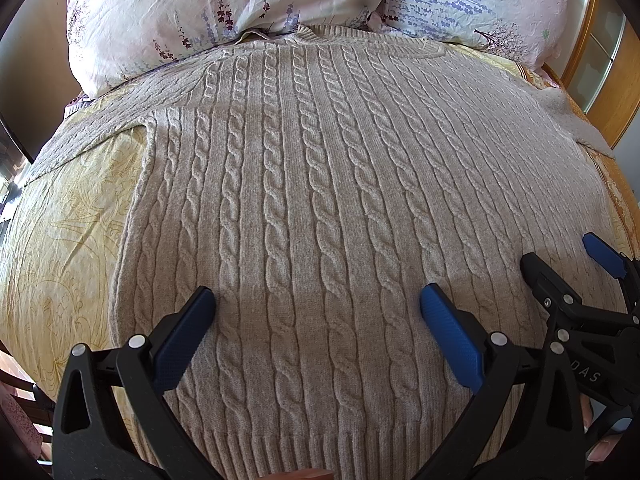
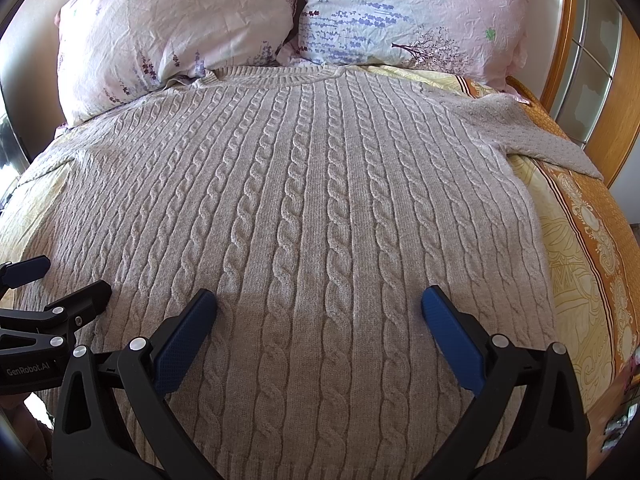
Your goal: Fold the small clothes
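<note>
A beige cable-knit sweater (image 1: 320, 184) (image 2: 312, 200) lies flat on the bed, collar toward the pillows and ribbed hem nearest me. Its left sleeve (image 1: 92, 128) spreads out to the left and its right sleeve (image 2: 532, 132) to the right. My left gripper (image 1: 318, 304) hovers open over the lower body of the sweater, with nothing between its blue pads. My right gripper (image 2: 319, 302) is likewise open above the lower sweater, just to the right of the left one. Each gripper shows at the edge of the other's view: the right gripper (image 1: 576, 268), the left gripper (image 2: 52, 280).
Two floral pillows (image 1: 208, 16) (image 2: 404, 16) sit against the headboard beyond the collar. A yellow patterned bedsheet (image 1: 60, 232) with an orange border (image 2: 592, 216) shows on both sides. A wooden frame with glass panels (image 2: 588, 60) stands at the right.
</note>
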